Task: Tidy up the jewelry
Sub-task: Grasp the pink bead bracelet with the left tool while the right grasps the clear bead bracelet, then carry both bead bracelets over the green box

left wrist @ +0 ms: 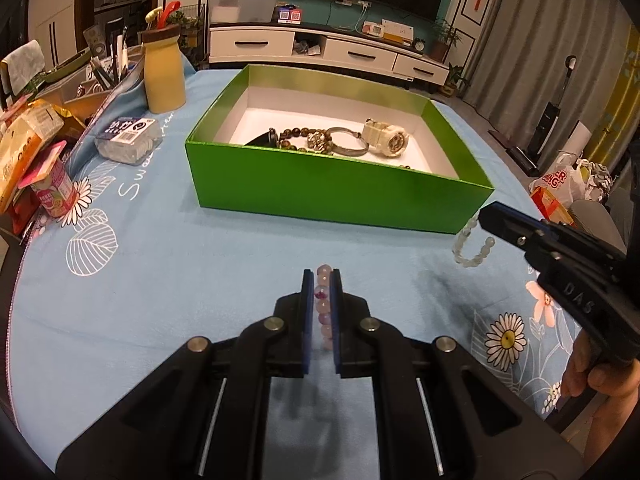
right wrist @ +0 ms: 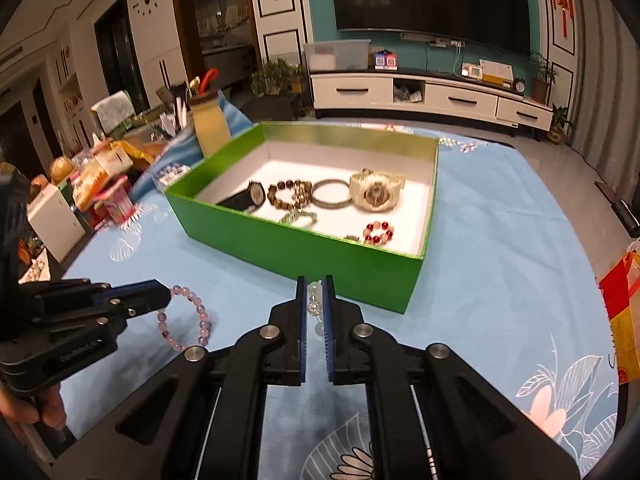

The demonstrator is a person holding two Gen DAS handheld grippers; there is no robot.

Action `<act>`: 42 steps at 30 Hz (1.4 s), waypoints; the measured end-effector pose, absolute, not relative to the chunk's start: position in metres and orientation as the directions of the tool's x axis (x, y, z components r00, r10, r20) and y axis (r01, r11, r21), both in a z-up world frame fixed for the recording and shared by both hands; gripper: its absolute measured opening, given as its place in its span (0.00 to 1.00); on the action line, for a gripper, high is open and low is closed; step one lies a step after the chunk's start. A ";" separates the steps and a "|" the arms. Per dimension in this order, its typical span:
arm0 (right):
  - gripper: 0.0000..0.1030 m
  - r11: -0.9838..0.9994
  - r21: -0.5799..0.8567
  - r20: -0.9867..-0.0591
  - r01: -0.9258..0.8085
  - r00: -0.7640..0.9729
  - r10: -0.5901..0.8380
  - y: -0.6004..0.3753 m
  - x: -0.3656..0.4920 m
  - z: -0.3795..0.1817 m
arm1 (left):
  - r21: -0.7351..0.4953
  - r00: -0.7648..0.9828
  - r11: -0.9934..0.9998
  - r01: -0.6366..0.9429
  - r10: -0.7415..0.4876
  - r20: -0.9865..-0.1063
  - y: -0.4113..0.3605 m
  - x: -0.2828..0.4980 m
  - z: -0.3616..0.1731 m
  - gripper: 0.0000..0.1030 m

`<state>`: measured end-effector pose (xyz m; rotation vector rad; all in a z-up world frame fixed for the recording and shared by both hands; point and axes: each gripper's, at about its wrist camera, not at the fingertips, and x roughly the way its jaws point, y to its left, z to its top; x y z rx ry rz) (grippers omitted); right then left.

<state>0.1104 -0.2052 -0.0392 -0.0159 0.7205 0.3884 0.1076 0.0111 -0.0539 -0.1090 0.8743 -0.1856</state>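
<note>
My left gripper [left wrist: 321, 276] is shut on a pink and purple bead bracelet [left wrist: 323, 304], whose loop hangs beside its tip [right wrist: 188, 316] in the right wrist view, just above the blue cloth. My right gripper [right wrist: 316, 282] is shut on a pale whitish bead bracelet [right wrist: 314, 300]; from the left wrist view that bracelet [left wrist: 470, 246] dangles from the right gripper [left wrist: 486, 216] near the box's front right corner. The green box [right wrist: 304, 248] holds a white watch [right wrist: 376, 190], a black watch [right wrist: 256, 194], a brown bead bracelet [right wrist: 290, 194], a metal bangle [right wrist: 330, 192] and a red bead bracelet [right wrist: 378, 232].
A yellow bottle [left wrist: 164, 74] and a small clear plastic box [left wrist: 128, 140] stand left of the green box [left wrist: 320, 184]. Snack packets and cartons [left wrist: 32, 152] crowd the table's left edge. A hand [left wrist: 596, 372] grips the right tool. Bags [left wrist: 560, 184] lie past the right edge.
</note>
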 end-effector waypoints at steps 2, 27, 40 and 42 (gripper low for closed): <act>0.07 0.928 0.122 -0.634 -0.351 0.692 0.345 -0.208 0.107 -0.033 | -0.169 0.632 0.978 0.122 -0.207 -0.747 0.010 0.106 -0.050 0.07; 0.07 0.927 0.135 -0.540 -0.350 0.758 0.365 -0.223 0.088 0.009 | -0.144 0.687 0.975 0.169 -0.221 -0.692 0.002 0.099 0.001 0.07; 0.07 0.924 0.129 -0.508 -0.360 0.776 0.373 -0.223 0.095 0.026 | -0.130 0.713 0.975 0.179 -0.220 -0.666 0.002 0.115 0.024 0.07; 0.07 0.923 0.130 -0.504 -0.361 0.778 0.375 -0.224 0.097 0.029 | -0.130 0.717 0.975 0.179 -0.220 -0.662 0.003 0.120 0.029 0.07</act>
